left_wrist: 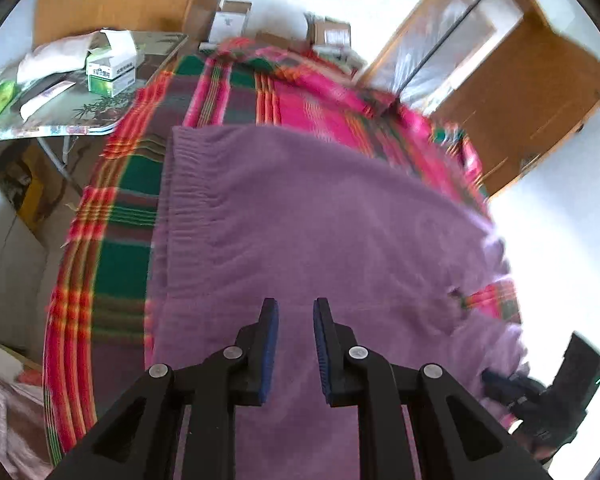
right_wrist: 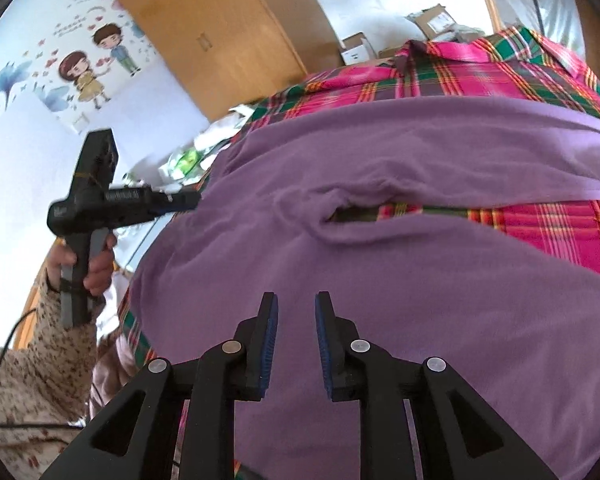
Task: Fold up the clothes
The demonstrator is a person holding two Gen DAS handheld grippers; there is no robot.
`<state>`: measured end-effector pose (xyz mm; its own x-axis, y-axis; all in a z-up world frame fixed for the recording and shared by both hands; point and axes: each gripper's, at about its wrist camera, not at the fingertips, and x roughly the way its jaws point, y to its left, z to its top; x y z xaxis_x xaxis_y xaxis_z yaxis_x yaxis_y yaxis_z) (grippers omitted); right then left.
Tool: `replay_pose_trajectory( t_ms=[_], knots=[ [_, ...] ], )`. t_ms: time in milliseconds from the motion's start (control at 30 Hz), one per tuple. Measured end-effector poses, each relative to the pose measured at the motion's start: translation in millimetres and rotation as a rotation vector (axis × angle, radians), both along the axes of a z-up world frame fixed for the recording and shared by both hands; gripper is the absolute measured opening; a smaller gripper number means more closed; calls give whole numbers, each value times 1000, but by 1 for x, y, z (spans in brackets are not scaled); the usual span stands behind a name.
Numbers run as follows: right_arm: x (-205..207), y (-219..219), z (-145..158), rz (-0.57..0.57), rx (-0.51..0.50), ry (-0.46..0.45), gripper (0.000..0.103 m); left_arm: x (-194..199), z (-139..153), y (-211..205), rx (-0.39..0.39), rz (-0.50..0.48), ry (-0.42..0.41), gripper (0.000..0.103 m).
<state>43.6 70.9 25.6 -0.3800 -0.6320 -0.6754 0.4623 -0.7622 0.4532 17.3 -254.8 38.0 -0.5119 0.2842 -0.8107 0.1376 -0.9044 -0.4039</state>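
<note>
Plaid blanket (left_wrist: 120, 216) covers bed, wooden wardrobe (right_wrist: 220, 28) behind, cluttered side table (left_wrist: 80, 92) off to left. Purple sweater (left_wrist: 300, 208) lies spread flat ahead of and beneath both my tools. Left gripper (left_wrist: 296, 312): jaws apart, holding nothing, hovering over fabric. Right gripper (right_wrist: 296, 308): same, parted and empty. Sleeve (right_wrist: 500, 248) lies across blanket ahead-right of right fingers. Judging: between folds, no grip taken. Next: pinch sleeve or side edge, carry over body.

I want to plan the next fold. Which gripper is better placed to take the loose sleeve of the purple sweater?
Probably the right gripper. Its open jaws face the sleeve of the purple sweater, lying nearby across the plaid blanket. The left gripper hovers open over the ribbed hem side.
</note>
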Motion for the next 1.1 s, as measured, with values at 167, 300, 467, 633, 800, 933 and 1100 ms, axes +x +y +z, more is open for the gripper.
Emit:
replay_pose_trajectory(
  t_ms=[167, 300, 467, 633, 800, 933, 1100],
  knots=[
    [-15, 2, -3, -17, -14, -26, 20, -26, -11, -10, -56, 59, -31, 17],
    [-22, 4, -4, -29, -4, -31, 20, -40, -13, -12, -128, 86, -46, 13],
    [-34, 4, -4, -37, 14, -26, 20, -51, -16, -35, -132, 169, -19, 9],
    [-47, -1, 0, -30, 47, -13, 20, -63, -20, -51, -81, 190, -15, 7],
    [-51, -6, 7, -4, 49, 12, 20, -75, -21, -55, -96, 202, -18, 7],
    [-63, -11, 14, 9, 87, 38, 20, -81, -18, -61, -71, 210, -34, 7],
    [-81, -19, 22, 21, 124, 67, 20, -97, -18, -62, -103, 208, -7, 6]
  ],
)
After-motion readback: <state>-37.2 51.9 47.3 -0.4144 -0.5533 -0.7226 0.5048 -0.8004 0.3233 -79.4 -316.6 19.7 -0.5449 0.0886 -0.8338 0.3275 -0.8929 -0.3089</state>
